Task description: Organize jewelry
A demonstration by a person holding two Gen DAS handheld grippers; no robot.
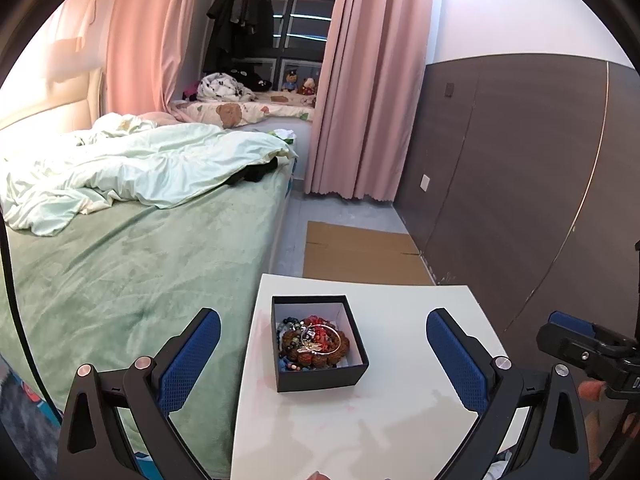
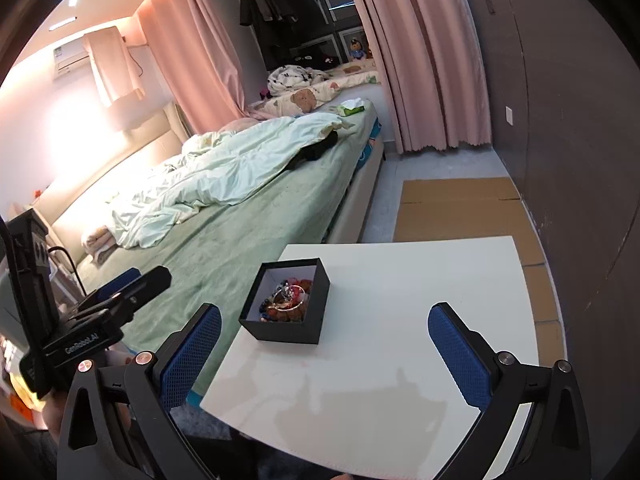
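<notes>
- Left wrist view: left gripper (image 1: 323,354) held low over the white table (image 1: 400,420), blue fingers (image 1: 190,360) spread wide, nothing between them. Black box (image 1: 318,344) straight ahead on the table, lidless, holding a heap of jewelry (image 1: 314,340): brown bead bracelets, red pieces, a thin metal bangle on top, all tangled together inside.
- Same view, far right edge: only part of the right gripper (image 1: 580,336), beside the table; spread impossible to judge from here.
- Right wrist view: right gripper (image 2: 325,354) also wide open and empty, above the near table edge. Box (image 2: 286,300) ahead and to the left, near the table's bed-side edge.
- Same view, left: the left gripper (image 2: 124,292) from the side, over the bed's edge rather than over the box.
- Stage, as a judgement: fits either jewelry waiting to be sorted out of the box, or jewelry already gathered into it. No telling which, so no move worth naming.
- Difference between views: box contents seen more from above by the left camera; table's bare extent clearer from the right.
</notes>
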